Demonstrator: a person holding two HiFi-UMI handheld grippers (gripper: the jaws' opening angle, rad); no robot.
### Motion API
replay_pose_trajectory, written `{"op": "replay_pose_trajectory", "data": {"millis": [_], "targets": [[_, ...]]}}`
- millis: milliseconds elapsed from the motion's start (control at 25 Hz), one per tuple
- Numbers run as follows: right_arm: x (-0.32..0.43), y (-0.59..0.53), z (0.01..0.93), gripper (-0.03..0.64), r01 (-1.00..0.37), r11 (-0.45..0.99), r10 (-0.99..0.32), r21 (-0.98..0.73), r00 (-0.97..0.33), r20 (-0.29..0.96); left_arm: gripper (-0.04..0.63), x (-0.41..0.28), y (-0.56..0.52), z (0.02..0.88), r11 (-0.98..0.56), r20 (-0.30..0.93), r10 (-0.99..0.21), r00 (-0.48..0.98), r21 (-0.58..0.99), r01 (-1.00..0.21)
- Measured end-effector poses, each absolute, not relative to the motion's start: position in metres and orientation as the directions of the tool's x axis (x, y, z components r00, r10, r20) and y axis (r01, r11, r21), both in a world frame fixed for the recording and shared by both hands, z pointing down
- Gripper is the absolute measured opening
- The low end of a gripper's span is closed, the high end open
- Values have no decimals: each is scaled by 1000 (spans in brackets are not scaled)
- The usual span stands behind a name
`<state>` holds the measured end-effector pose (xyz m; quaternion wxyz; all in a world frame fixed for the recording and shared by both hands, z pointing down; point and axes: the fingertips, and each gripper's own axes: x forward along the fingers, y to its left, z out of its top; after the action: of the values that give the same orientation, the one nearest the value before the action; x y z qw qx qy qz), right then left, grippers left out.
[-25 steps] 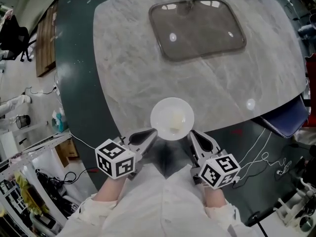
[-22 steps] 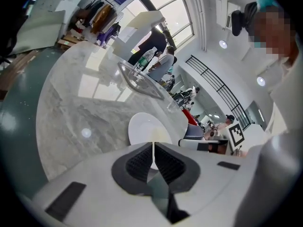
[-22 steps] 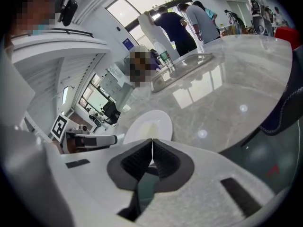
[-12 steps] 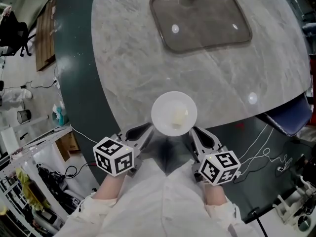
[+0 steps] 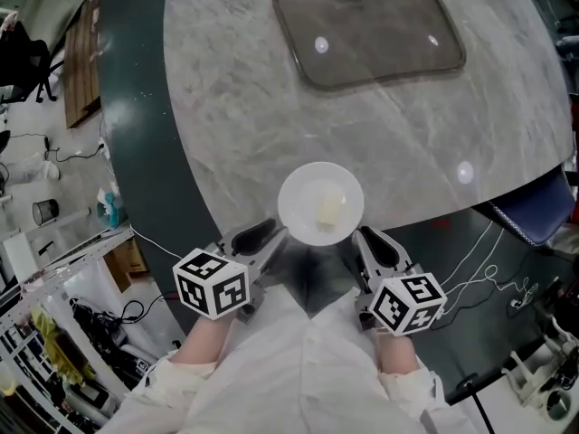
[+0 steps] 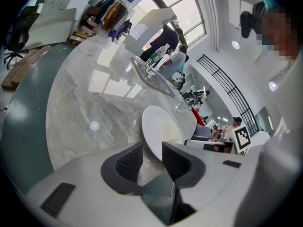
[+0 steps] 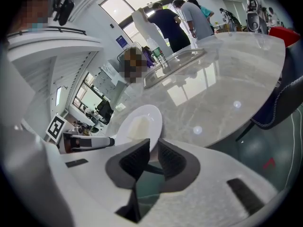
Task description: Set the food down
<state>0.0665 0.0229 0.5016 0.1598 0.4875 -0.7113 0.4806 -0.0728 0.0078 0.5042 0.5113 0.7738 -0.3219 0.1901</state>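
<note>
A white plate (image 5: 320,202) with a pale lump of food (image 5: 331,209) on it hangs level over the near edge of the marble table (image 5: 235,98). My left gripper (image 5: 276,236) is shut on the plate's left rim. My right gripper (image 5: 360,239) is shut on its right rim. In the left gripper view the plate (image 6: 163,129) stands edge-on between the pads of the left gripper (image 6: 152,157). The right gripper view shows the plate (image 7: 137,123) and food (image 7: 134,126) just beyond the right gripper (image 7: 154,151).
A dark rectangular tray (image 5: 371,27) lies at the far side of the table. A blue chair seat (image 5: 534,213) sticks out under the table's right edge. Cables run over the dark floor (image 5: 479,269) at the right. Clutter and shelves (image 5: 54,333) fill the left. Several people stand beyond the table (image 7: 177,15).
Both grippers and the plate have shifted slightly forward, farther over the table's near edge. The grip on both rims is the same.
</note>
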Motion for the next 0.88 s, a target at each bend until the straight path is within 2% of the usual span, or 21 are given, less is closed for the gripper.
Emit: {"op": "replay_pose_trajectory", "data": {"millis": [80,160,200,880], "targets": [[68,22,501,20,-842,56,-543,-536,-476,692,115,-73,7,504,-267,627,-301,719,668,-695],[68,20,502,84,-839,51,-541,-541,-479,691,115,-73,7,505,-262,625,-301,720,672,-693],[68,20,503,91,-839,51,-539,-542,-480,692,115,-72,7,505,-260,624,-300,722,675,-691],[60,20,511,91,-823,52,-514,-566,-507,691,115,-60,10,510,-285,626,-267,732,675,-681]]}}
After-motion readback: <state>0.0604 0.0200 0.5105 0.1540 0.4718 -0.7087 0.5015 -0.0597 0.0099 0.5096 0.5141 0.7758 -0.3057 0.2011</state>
